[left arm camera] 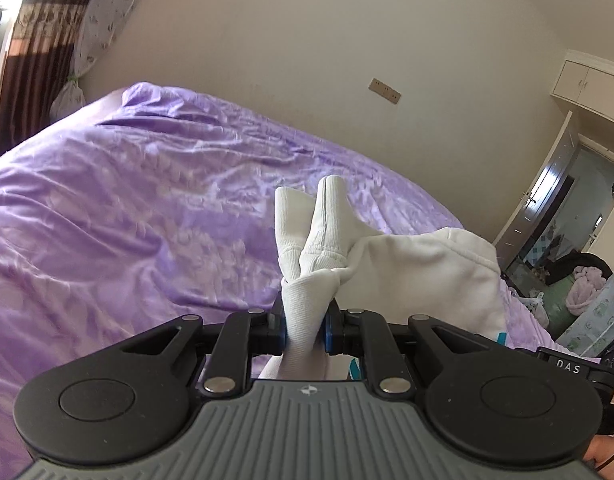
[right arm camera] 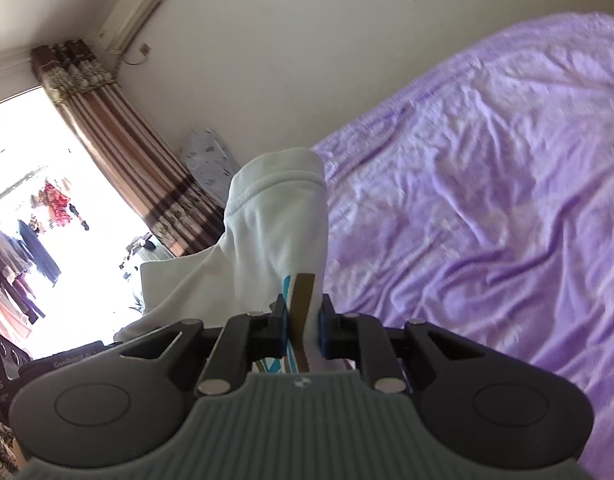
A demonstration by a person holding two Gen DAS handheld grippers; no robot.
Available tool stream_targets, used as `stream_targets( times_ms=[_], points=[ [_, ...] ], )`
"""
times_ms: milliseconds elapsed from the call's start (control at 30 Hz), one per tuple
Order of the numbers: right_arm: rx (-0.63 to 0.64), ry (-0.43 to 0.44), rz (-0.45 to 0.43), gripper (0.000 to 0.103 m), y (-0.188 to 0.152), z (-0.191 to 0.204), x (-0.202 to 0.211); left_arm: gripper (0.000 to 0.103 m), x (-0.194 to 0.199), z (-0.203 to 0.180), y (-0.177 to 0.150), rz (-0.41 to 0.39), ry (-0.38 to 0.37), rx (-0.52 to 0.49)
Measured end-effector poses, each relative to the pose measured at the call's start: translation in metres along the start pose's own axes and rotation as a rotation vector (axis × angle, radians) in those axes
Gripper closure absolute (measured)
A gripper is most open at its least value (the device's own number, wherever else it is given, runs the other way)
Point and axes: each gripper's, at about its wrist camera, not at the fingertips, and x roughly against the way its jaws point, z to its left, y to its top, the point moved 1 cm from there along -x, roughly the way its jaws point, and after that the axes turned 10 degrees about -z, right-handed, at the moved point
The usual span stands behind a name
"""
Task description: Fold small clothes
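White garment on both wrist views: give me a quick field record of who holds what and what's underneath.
garment: white garment, with teal and brown markings, lifted off the bed
left tool: shut on a bunched ribbed part of the garment
right tool: shut on the part with the markings
surface: purple bedspread, wrinkled
fold state: not yet folded, cloth hangs bunched between the two tools

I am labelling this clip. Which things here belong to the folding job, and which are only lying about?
Job:
white garment, pinched in both grippers
left gripper
right gripper
purple bed

Lying about:
curtain
air conditioner
wall socket
cupboard
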Motion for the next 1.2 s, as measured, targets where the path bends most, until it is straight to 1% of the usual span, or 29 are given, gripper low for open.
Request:
stream_targets(
  times_ms=[133,300,433,533,733,900,967,1100,1167,1200],
  points=[
    [-0.013,-0.025,0.026,0.093,-0.002,-0.015,-0.019,0.086,-0.023,0.013,-0.004,0.042,-0.013,0.027],
    [-0.022,-0.045,0.061,0.093,-0.001,-0.032,-0.051,0.086,-0.056,0.032,-0.008,0.102,-0.004,0.041],
    [-0.032,-0.062,0.101,0.093,-0.005,-0.049,-0.080,0.086,-0.085,0.057,-0.019,0.155,-0.002,0.099],
    [-0.045,-0.079,0.138,0.094,-0.010,-0.064,-0.104,0.086,-0.107,0.077,-0.028,0.201,0.019,0.135],
    [-0.088,-0.123,0.219,0.094,-0.025,-0.103,-0.148,0.085,-0.140,0.103,-0.051,0.264,0.059,0.137],
    [-0.087,-0.147,0.258,0.093,-0.036,-0.127,-0.169,0.078,-0.152,0.123,-0.064,0.287,0.055,0.172],
    [-0.096,-0.153,0.267,0.092,-0.038,-0.135,-0.173,0.073,-0.152,0.124,-0.066,0.288,0.053,0.165],
    [-0.094,-0.161,0.265,0.087,-0.040,-0.142,-0.176,0.071,-0.151,0.123,-0.066,0.287,0.050,0.152],
    [-0.097,-0.168,0.261,0.084,-0.039,-0.142,-0.174,0.068,-0.150,0.122,-0.064,0.290,0.057,0.148],
    [-0.084,-0.177,0.255,0.082,-0.038,-0.139,-0.171,0.067,-0.148,0.119,-0.063,0.288,0.069,0.129]
  ],
)
